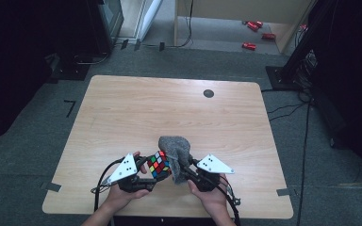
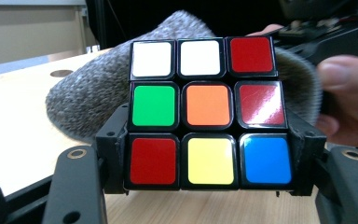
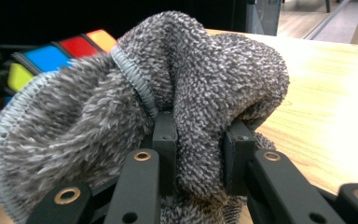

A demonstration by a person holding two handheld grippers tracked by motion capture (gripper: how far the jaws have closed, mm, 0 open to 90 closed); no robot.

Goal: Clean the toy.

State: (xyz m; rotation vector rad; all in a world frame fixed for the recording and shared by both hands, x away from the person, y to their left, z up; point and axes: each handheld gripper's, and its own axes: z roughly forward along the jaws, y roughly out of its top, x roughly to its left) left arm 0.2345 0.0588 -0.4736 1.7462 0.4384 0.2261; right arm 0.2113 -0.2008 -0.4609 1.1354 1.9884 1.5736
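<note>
left gripper (image 1: 147, 170), jaws clamped at mid width; right gripper (image 1: 187, 170), jaws pinched nearly closed; hands close together

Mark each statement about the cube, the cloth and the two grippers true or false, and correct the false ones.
1. The left gripper clamps the colour cube. True.
2. The cube's centre square facing that gripper's camera is blue. False: it is orange.
3. The right gripper pinches a grey cloth. True.
4. The cloth lies flat on the table. False: it is bunched up against the cube.
</note>
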